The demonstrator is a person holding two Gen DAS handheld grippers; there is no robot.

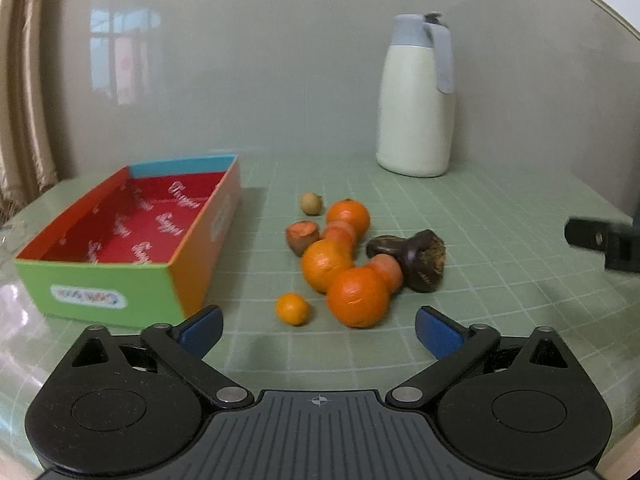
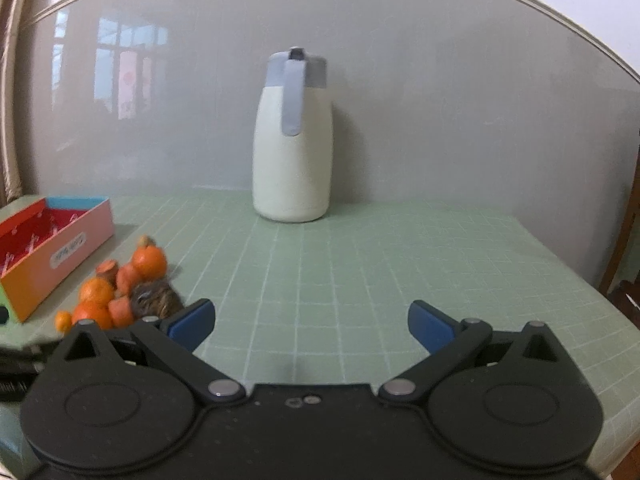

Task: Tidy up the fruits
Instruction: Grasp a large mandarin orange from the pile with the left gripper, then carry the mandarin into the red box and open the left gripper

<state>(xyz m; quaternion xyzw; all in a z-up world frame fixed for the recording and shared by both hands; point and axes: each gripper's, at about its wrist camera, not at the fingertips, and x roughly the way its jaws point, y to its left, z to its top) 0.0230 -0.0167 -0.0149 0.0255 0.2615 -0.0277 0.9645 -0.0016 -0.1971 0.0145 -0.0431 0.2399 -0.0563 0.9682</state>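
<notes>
A pile of fruit lies on the green grid mat: three oranges, the nearest one (image 1: 358,297) largest, a small kumquat (image 1: 293,308), reddish carrot-like pieces (image 1: 303,235), a small tan fruit (image 1: 311,203) and two dark brown pieces (image 1: 424,262). An empty colourful cardboard box (image 1: 132,236) with a red inside stands left of the pile. My left gripper (image 1: 319,330) is open and empty, just in front of the nearest orange. My right gripper (image 2: 311,324) is open and empty over bare mat, with the pile (image 2: 120,292) and box (image 2: 52,248) to its left.
A white thermos jug (image 1: 416,100) with a grey-blue lid stands at the back by the wall; it also shows in the right wrist view (image 2: 294,140). The right gripper's black body (image 1: 604,244) shows at the right edge. A curtain (image 1: 20,100) hangs at left.
</notes>
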